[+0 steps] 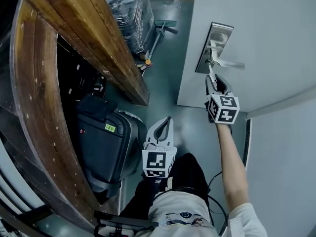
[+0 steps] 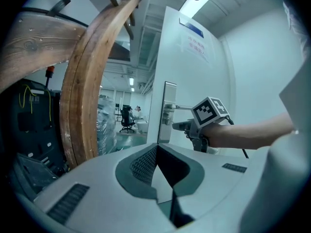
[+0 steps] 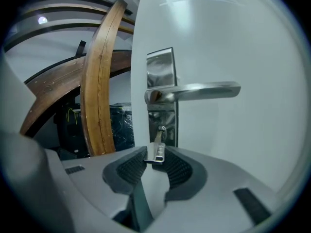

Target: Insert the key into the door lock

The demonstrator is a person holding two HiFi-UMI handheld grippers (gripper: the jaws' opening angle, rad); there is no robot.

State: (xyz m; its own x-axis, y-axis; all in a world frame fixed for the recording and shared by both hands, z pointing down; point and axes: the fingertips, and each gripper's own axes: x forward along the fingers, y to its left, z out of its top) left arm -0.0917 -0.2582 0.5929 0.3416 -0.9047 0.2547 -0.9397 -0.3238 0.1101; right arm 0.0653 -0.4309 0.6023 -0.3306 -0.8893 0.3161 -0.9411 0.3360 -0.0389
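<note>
A white door [image 1: 256, 38] carries a steel lock plate [image 1: 216, 43] with a lever handle [image 3: 194, 91]. My right gripper [image 3: 156, 155] is shut on a small silver key [image 3: 157, 148]. The key's blade points at the keyhole [image 3: 161, 129] below the handle, with its tip at or just inside the opening. In the head view the right gripper [image 1: 213, 79] is held up against the lock plate. My left gripper [image 1: 167, 122] hangs lower, near the person's body, well away from the door. Its jaws are together with nothing between them. The left gripper view shows the right gripper [image 2: 187, 125] at the lock.
A large curved wooden structure [image 1: 84, 38] fills the left side, close to the door's edge. A black wheeled case [image 1: 106, 142] stands under it on the floor. Farther back are a plastic-wrapped pallet [image 1: 131, 11] and a long-handled floor tool [image 1: 159, 33].
</note>
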